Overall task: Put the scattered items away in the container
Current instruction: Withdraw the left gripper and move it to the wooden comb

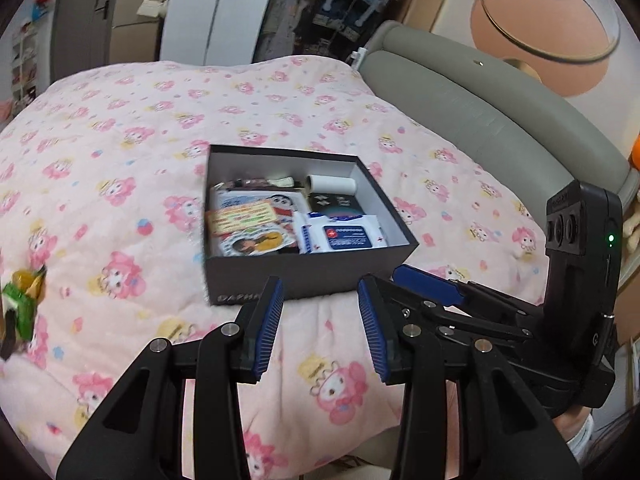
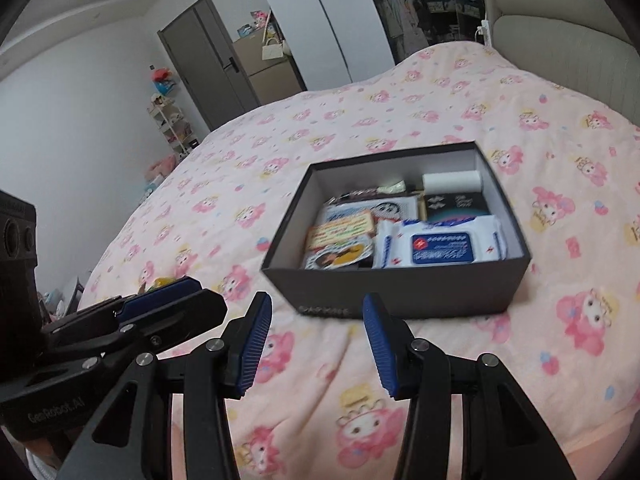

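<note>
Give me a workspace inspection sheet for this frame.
Surface: pink cartoon-print quilt over a bed.
Job's things: open dark box holding a wipes pack, white roll, printed cards.
Clutter: green-yellow item on the quilt, left of the box, blurred.
Grippers: left gripper and right gripper open, empty, side by side short of the box.
Cables: nothing seen.
Surroundings: grey headboard, door, shelf.

Matt dark cardboard box (image 1: 304, 276), soft quilted cloth bedspread (image 1: 140, 120), glossy plastic wipes pack (image 2: 440, 246), ribbed blue gripper pads (image 1: 269, 320), padded headboard (image 1: 500, 120)
</note>
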Demonstrator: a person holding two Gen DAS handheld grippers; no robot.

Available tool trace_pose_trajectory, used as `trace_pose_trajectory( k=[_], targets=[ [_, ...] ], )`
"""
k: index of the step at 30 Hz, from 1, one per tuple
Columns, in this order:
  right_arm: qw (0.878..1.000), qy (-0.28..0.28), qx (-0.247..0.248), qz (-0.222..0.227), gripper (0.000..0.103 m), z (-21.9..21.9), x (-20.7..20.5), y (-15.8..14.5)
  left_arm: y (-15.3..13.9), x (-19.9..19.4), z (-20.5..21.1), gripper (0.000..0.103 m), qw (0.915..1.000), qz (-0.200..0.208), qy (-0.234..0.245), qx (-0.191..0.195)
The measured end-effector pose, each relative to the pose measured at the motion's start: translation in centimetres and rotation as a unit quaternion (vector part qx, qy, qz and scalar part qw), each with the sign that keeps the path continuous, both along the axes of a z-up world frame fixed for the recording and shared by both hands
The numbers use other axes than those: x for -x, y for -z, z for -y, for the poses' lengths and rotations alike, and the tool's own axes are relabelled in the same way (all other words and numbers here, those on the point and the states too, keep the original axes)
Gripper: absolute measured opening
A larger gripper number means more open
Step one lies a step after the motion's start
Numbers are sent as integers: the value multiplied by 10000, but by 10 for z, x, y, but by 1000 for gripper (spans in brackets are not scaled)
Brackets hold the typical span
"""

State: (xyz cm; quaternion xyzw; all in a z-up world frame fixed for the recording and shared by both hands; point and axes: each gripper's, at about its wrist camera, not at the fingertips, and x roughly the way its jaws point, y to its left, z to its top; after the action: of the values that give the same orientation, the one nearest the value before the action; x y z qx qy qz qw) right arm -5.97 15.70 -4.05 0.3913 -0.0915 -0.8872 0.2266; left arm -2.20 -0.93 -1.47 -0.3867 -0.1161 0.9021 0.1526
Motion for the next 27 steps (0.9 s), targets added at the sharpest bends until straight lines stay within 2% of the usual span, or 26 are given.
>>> trace_pose_trajectory(
  k=[7,12,17,27],
  targets=[
    [9985,-523,-122,-46,43,48,-14,2,9,-26,44,40,9991,110,-417,-18],
    [9957,-858,-317,143,43,86,-17,13,24,-40,80,40,9959,292,-844,-162],
    [9915,-1206,-480,105,43,124,-22,18,31,-55,115,40,9929,325,-1135,-171],
    [9798,-1849,-726,209,43,194,-25,37,59,-76,177,40,9811,487,-1841,-345]
  ],
)
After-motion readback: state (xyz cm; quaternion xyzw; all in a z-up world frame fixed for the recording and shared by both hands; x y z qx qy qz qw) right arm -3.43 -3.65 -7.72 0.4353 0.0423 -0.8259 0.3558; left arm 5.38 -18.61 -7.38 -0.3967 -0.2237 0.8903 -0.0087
